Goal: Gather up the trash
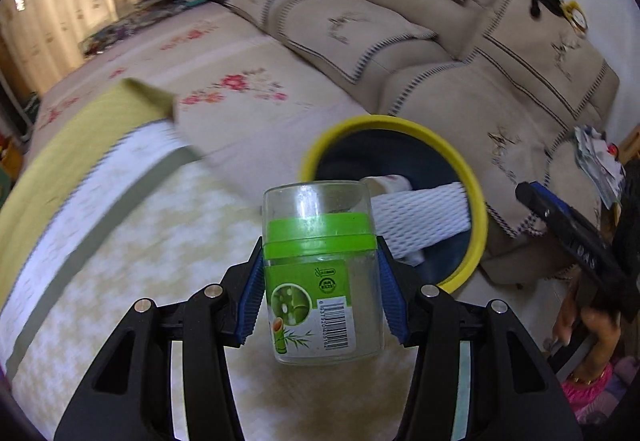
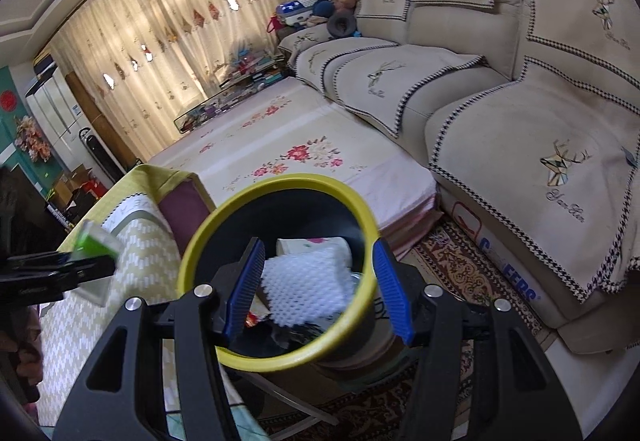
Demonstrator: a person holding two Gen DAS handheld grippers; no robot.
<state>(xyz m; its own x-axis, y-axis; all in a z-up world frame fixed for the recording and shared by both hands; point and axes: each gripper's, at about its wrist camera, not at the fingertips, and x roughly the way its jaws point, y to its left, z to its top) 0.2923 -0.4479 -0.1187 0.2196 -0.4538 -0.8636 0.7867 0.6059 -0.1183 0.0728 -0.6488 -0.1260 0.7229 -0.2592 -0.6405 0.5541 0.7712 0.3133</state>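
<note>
Yellow-rimmed bin sits center-right, foam trash inside. Left gripper is clamped on the plastic jar, lower center. Right gripper is apart, empty. Step: carrying; next, move over the bin and release.

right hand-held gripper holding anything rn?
No. The right hand-held gripper is open, nothing between its blue pads, hovering over the yellow-rimmed bin.
</note>
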